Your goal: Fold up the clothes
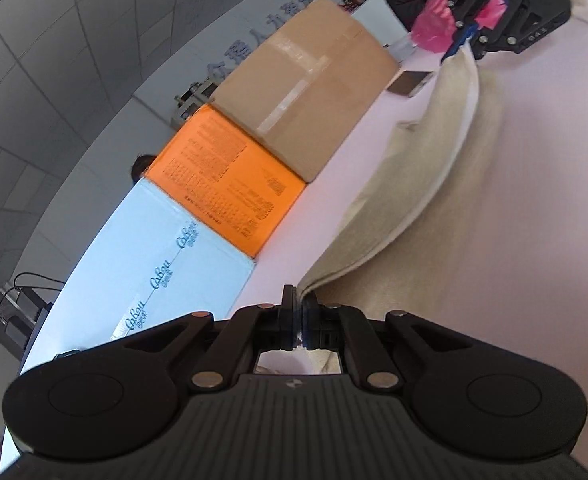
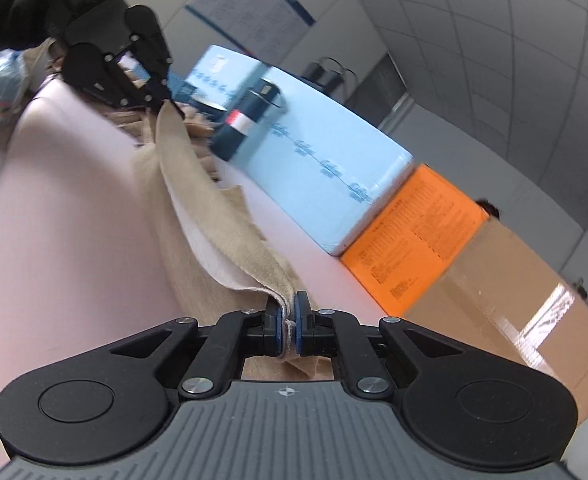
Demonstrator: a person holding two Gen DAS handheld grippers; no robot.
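Clenched on one end of the soft beige fleece garment (image 1: 425, 168), my left claw (image 1: 298, 312) lifts its limp edge over the pale pink table (image 1: 541, 240); boxes crowd the left.

Right wrist view: my right claw (image 2: 288, 320) pinches the opposite end; the cloth sags between, light and floppy.
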